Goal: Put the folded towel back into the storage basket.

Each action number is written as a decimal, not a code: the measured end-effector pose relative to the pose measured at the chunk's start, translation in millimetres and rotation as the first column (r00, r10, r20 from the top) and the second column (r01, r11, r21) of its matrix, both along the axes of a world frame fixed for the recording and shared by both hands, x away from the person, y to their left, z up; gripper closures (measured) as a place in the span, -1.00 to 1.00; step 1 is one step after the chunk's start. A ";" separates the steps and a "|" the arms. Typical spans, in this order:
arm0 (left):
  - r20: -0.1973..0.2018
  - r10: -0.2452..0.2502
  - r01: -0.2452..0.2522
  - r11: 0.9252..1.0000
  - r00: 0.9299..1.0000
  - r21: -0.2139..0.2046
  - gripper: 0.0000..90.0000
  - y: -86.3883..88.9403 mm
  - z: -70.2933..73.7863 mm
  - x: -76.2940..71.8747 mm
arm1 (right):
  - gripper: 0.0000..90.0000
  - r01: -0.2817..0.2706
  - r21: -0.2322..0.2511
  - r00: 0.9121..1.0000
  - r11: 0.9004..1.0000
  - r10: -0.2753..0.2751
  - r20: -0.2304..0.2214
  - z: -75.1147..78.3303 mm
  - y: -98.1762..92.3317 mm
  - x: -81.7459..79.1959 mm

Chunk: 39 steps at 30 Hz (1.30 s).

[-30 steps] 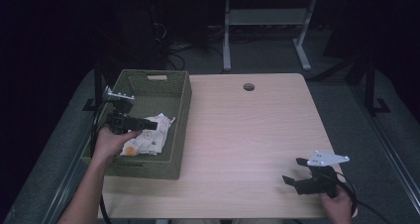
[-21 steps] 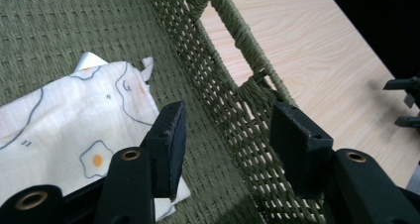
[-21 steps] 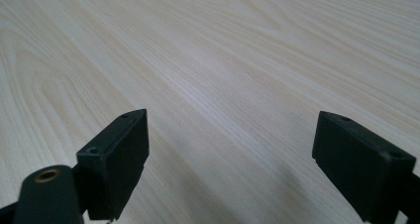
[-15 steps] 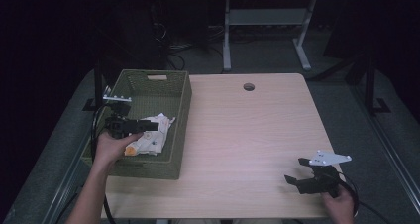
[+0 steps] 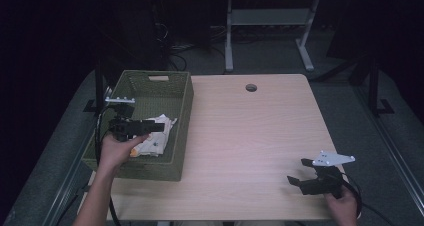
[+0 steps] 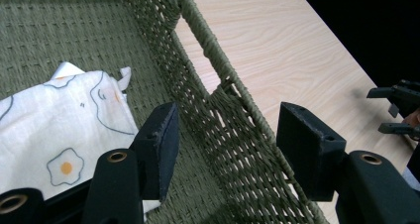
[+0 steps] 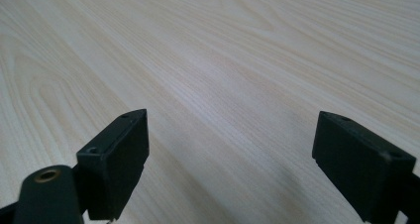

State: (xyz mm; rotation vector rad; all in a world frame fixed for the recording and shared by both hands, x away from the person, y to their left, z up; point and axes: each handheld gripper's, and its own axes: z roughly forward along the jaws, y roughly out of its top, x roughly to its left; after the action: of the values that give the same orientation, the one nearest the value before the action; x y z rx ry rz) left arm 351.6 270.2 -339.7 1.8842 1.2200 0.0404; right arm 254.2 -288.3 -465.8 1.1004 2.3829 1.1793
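Drawn back toward the near end of the basket (image 5: 181,111), left gripper (image 6: 225,135) open astride its wall beside the cloth (image 6: 59,130); right gripper (image 7: 230,159) open over bare table (image 5: 260,136); likely pre-grasp.

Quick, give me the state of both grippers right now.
Left gripper: open, holding nothing, jaws astride the green basket wall, beside the egg-print cloth.
Right gripper: open, empty, low over the bare table.

One green woven basket (image 5: 177,106) sits on one light wooden tabletop (image 5: 250,136), one white cloth printed with fried eggs (image 6: 64,130) lies inside it, and two tools, the left tool (image 5: 159,127) and the right tool (image 5: 297,172), are each held by one hand
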 end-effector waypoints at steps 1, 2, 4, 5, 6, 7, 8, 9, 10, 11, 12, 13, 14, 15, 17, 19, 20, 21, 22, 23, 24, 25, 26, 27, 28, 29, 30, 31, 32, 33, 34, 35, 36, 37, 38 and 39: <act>0.000 0.000 0.000 1.000 1.000 0.000 -0.07 0.0 0.0 0.0 | -0.69 0.000 0.000 1.000 1.000 0.000 0.000 0.0 0.0 0.0; 0.002 0.000 0.000 1.000 1.000 -0.003 -0.07 -0.7 0.5 -0.7 | -0.69 0.001 0.000 1.000 1.000 -0.001 0.002 0.2 -0.1 -0.2; 0.007 -0.001 0.002 1.000 1.000 -0.009 -0.09 -2.2 1.8 -2.4 | -0.69 0.006 0.002 1.000 1.000 -0.006 0.005 0.7 -1.4 -0.7; 0.012 -0.002 0.002 1.000 1.000 -0.013 -0.09 -3.0 2.5 -3.3 | -0.69 0.006 0.002 1.000 1.000 -0.006 0.005 0.7 -1.4 -0.7; 0.018 -0.011 0.012 1.000 1.000 -0.020 -0.09 -4.2 4.5 -4.9 | -0.69 0.010 0.006 1.000 1.000 -0.010 0.006 0.9 -2.2 -0.8; 0.022 -0.014 0.014 1.000 1.000 -0.025 -0.09 -5.0 5.4 -5.6 | -0.69 0.010 0.006 1.000 1.000 -0.010 0.007 0.9 -2.6 -0.8; 0.022 -0.014 0.014 1.000 1.000 -0.025 -0.09 -5.0 5.4 -5.6 | -0.69 0.010 0.006 1.000 1.000 -0.010 0.007 0.9 -2.6 -0.8; 0.024 -0.019 0.020 0.999 1.000 -0.028 -0.09 -5.9 6.5 -6.3 | -0.69 0.014 0.006 1.000 1.000 -0.014 0.007 0.8 -2.8 -1.1; 0.024 -0.022 0.023 0.999 0.999 -0.032 -0.09 -6.7 7.1 -6.8 | -0.69 0.014 0.006 1.000 1.000 -0.014 0.007 0.8 -2.8 -1.1; 0.029 -0.027 0.028 0.999 0.999 -0.032 -0.09 -8.2 8.2 -7.5 | -0.69 0.014 0.006 1.000 1.000 -0.014 0.006 0.8 -2.7 -1.3; 0.030 -0.031 0.032 0.999 0.999 -0.032 -0.09 -9.1 8.8 -7.7 | -0.69 0.015 0.002 1.000 1.000 -0.015 0.005 0.6 -2.3 -1.3; 0.032 -0.035 0.036 0.999 0.999 -0.031 -0.09 -10.7 9.7 -8.1 | -0.69 0.015 0.000 1.000 1.000 -0.015 0.005 0.5 -2.2 -1.1; 0.035 -0.035 0.036 0.999 0.999 -0.035 -0.09 -11.7 10.1 -8.4 | -0.69 0.015 0.000 1.000 1.000 -0.015 0.005 0.5 -2.2 -1.1; 0.039 -0.045 0.047 0.998 0.998 -0.034 -0.09 -15.2 11.4 -9.2 | -0.69 0.015 -0.002 1.000 1.000 -0.015 0.007 0.4 -2.1 -1.0; 0.042 -0.052 0.053 0.998 0.998 -0.039 -0.09 -18.4 12.2 -9.8 | -0.69 0.015 -0.002 1.000 1.000 -0.015 0.008 0.4 -2.1 -1.0; 0.047 -0.059 0.061 0.997 0.997 -0.041 -0.09 -21.8 12.7 -10.4 | -0.69 0.017 -0.002 1.000 1.000 -0.017 0.005 0.5 -1.9 -1.3; 0.047 -0.059 0.061 0.997 0.997 -0.041 -0.09 -21.8 12.7 -10.4 | -0.69 0.017 -0.002 1.000 1.000 -0.017 0.005 0.5 -1.9 -1.3; 0.049 -0.063 0.065 0.997 0.997 -0.045 -0.09 -24.6 13.2 -10.6 | -0.69 0.016 -0.002 1.000 1.000 -0.016 0.007 0.7 -2.1 -1.6; 0.049 -0.068 0.070 0.997 0.997 -0.044 -0.09 -26.5 13.4 -10.3 | -0.69 0.016 -0.001 1.000 1.000 -0.016 0.006 0.8 -2.1 -1.6; 0.049 -0.073 0.075 0.996 0.996 -0.042 -0.09 -28.1 13.6 -10.1 | -0.69 0.016 -0.002 1.000 1.000 -0.016 0.007 0.6 -2.1 -1.5; 0.049 -0.073 0.075 0.996 0.996 -0.042 -0.09 -28.1 13.6 -10.1 | -0.69 0.016 -0.002 1.000 1.000 -0.016 0.007 0.6 -2.1 -1.5; 0.052 -0.076 0.079 0.996 0.996 -0.045 -0.09 -30.1 14.0 -9.4 | -0.69 0.015 0.000 1.000 1.000 -0.015 0.006 0.7 -1.9 -1.5; 0.052 -0.076 0.079 0.996 0.996 -0.045 -0.09 -30.1 14.0 -9.4 | -0.69 0.016 0.001 1.000 1.000 -0.016 0.003 0.8 -1.8 -1.8; 0.053 -0.077 0.080 0.996 0.996 -0.045 -0.09 -32.6 14.6 -8.7 | -0.69 0.013 0.001 1.000 1.000 -0.013 0.005 0.7 -1.8 -1.7; 0.053 -0.077 0.080 0.996 0.996 -0.045 -0.09 -32.6 14.6 -8.7 | -0.69 0.013 0.001 1.000 1.000 -0.013 0.005 0.7 -1.8 -1.7; 0.053 -0.076 0.078 0.996 0.996 -0.049 -0.09 -34.0 14.6 -8.3 | -0.69 0.012 0.000 1.000 1.000 -0.012 0.006 0.8 -1.8 -1.6; 0.055 -0.081 0.084 0.995 0.995 -0.052 -0.09 -35.2 14.7 -8.0 | -0.69 0.013 0.000 1.000 1.000 -0.013 0.008 0.7 -2.0 -1.4; 0.056 -0.083 0.086 0.995 0.995 -0.048 -0.09 -37.2 14.8 -7.8 | -0.69 0.015 0.004 1.000 1.000 -0.015 0.004 0.8 -2.3 -1.2; 0.056 -0.085 0.088 0.995 0.995 -0.046 -0.09 -38.2 14.7 -7.8 | -0.69 0.015 0.004 1.000 1.000 -0.015 0.004 0.8 -2.3 -1.2; 0.056 -0.092 0.094 0.994 0.994 -0.047 -0.09 -41.1 14.6 -7.8 | -0.69 0.013 0.005 1.000 1.000 -0.013 0.005 0.8 -2.5 -1.0; 0.056 -0.092 0.094 0.994 0.994 -0.047 -0.09 -41.1 14.6 -7.8 | -0.69 0.013 0.005 1.000 1.000 -0.013 0.005 0.8 -2.5 -1.0; 0.057 -0.094 0.097 0.994 0.994 -0.048 -0.10 -43.8 14.7 -8.1 | -0.69 0.010 0.004 1.000 1.000 -0.010 0.009 0.6 -2.5 -0.6; 0.057 -0.094 0.097 0.994 0.994 -0.048 -0.10 -43.8 14.7 -8.1 | -0.69 0.010 0.004 1.000 1.000 -0.010 0.009 0.6 -2.5 -0.6; 0.061 -0.099 0.102 0.994 0.993 -0.051 -0.10 -46.5 15.2 -8.9 | -0.69 0.012 0.005 1.000 1.000 -0.012 0.007 0.7 -2.3 -0.8; 0.061 -0.099 0.102 0.994 0.993 -0.051 -0.10 -46.5 15.2 -8.9 | -0.69 0.012 0.005 1.000 1.000 -0.012 0.007 0.7 -2.3 -0.8; 0.063 -0.099 0.103 0.993 0.993 -0.051 -0.10 -48.0 15.4 -9.3 | -0.69 0.013 0.004 1.000 1.000 -0.013 0.007 0.8 -2.2 -1.1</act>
State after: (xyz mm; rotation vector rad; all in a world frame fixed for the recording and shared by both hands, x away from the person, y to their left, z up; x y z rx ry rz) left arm 342.3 222.2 -324.3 1.8812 1.0736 0.0088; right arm 253.1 -290.6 -464.9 1.1090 2.3659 1.1824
